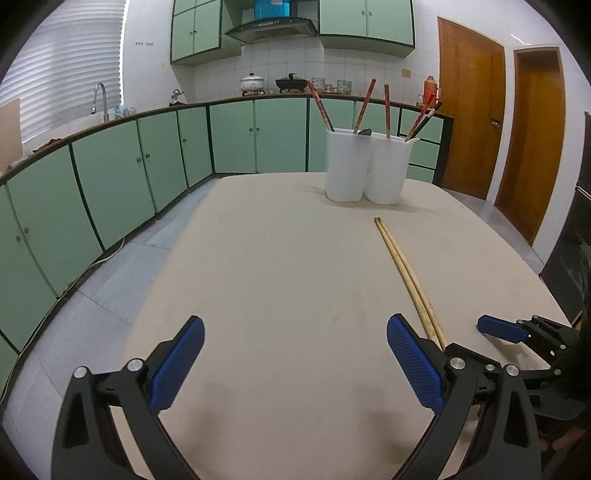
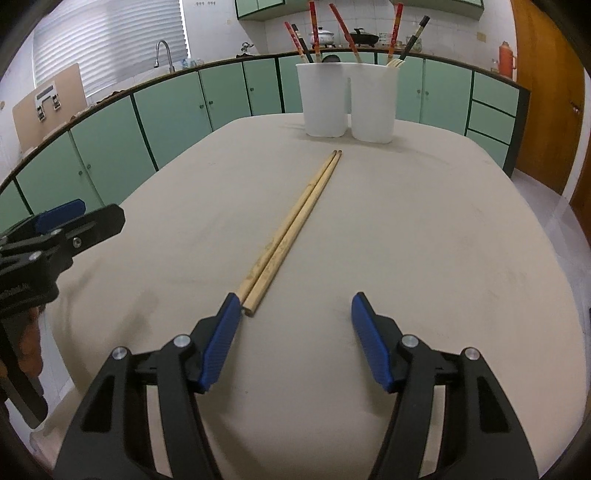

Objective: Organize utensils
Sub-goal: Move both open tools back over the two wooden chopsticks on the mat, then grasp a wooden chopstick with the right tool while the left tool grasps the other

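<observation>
A pair of bamboo chopsticks (image 2: 295, 225) lies side by side on the beige worktop (image 2: 424, 240), pointing toward two white holders (image 2: 347, 103) stuffed with red chopsticks (image 2: 345, 33). The right gripper (image 2: 295, 314) has its jaws open and empty, its left pad beside the near ends. The left gripper (image 1: 295, 354) hovers with jaws wide, holding nothing. Nothing blocks the path.

Beige table (image 2: 424, 229) — 2 bamboo chopsticks (image 2: 295, 221) flat, 2 white holders (image 2: 347, 103) beyond.
</observation>
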The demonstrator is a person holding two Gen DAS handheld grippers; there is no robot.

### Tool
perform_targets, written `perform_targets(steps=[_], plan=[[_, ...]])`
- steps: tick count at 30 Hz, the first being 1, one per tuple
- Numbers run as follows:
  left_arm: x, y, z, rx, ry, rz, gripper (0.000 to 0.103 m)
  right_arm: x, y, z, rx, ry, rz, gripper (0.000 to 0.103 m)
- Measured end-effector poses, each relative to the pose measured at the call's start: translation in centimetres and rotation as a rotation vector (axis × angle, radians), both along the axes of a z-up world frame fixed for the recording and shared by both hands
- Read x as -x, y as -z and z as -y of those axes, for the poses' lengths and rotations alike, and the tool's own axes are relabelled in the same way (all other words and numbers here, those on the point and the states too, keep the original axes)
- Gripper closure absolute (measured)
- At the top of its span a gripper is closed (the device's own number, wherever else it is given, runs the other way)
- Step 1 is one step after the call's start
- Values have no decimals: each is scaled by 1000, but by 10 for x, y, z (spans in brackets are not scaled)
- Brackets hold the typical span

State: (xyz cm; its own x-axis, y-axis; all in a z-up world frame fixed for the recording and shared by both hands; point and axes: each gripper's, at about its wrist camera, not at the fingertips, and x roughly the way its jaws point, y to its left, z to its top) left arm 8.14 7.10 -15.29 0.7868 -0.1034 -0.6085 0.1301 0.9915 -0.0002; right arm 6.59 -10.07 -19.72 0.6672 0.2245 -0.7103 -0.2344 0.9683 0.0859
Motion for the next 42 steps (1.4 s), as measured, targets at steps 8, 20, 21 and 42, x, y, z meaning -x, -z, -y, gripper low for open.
perform_targets(steps=[8,20,21,42], plan=[[1,0,3,0,5,-2,6,-1,-2,23,39,97,23,44],[1,1,4,5,-1,-1,6,5,4,19,-9,67,45,70],[0,1,3,8,-6,-4,6,5,5,19,-8,72,50,74],[-5,-4,31,47,37,2,6,5,-1,40,-33,179,57,97]])
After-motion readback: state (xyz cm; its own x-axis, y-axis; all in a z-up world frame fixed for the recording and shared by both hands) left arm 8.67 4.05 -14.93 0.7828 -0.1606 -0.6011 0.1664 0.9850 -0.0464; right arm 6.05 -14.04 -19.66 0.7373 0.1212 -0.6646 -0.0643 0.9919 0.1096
